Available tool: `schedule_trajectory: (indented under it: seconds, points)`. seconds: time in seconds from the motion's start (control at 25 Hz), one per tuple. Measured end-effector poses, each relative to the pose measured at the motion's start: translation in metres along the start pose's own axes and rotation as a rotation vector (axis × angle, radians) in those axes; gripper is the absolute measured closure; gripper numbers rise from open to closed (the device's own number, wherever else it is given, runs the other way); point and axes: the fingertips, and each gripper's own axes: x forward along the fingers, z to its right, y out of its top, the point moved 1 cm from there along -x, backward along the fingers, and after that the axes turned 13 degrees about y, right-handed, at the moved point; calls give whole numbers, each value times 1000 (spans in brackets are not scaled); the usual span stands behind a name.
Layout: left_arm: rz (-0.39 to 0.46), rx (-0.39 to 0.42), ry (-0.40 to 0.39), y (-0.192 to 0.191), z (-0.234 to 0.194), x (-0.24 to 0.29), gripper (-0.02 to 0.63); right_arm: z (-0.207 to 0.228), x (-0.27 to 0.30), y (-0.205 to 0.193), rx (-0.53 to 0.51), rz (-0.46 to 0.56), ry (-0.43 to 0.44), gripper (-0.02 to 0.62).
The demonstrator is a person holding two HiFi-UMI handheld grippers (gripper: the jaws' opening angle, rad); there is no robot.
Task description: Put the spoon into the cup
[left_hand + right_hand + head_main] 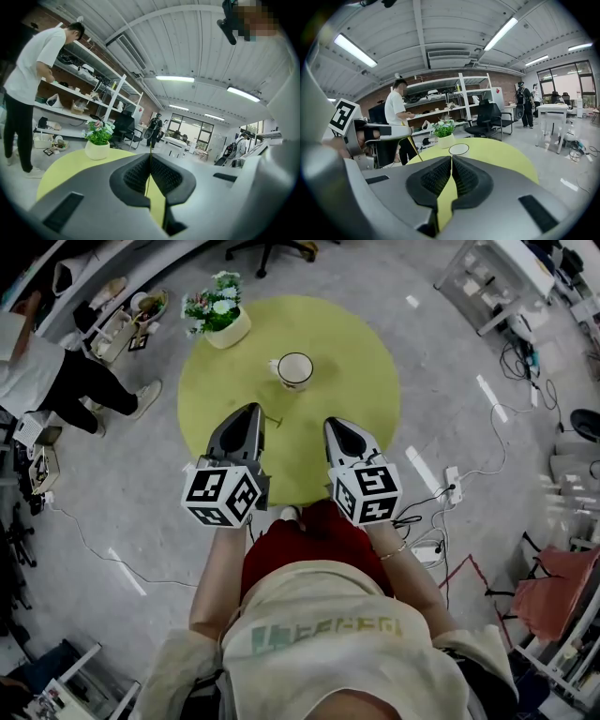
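Note:
A white cup [294,370] stands on the round yellow-green table [361,352], beyond both grippers; in the right gripper view only the cup's rim [459,149] shows over the jaws. My left gripper [251,412] is shut on a thin gold spoon [414,149], whose handle stands edge-on between the jaws [150,157]. A short bit of the spoon [273,418] pokes out beside the tip, a little short of the cup and to its left. My right gripper [336,426] hovers level with the left one, shut with nothing in it [451,161].
A potted plant [219,317] sits at the table's far left edge. A person [52,381] stands by shelves on the left. Cables and a power strip [451,486] lie on the floor to the right, and an office chair [490,119] stands further off.

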Motion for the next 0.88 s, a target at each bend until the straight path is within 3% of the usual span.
schedule_trajectory:
  seconds: [0.88]
  points:
    - [51, -31, 21, 49, 22, 91, 583, 69, 50, 27, -3, -41, 63, 558]
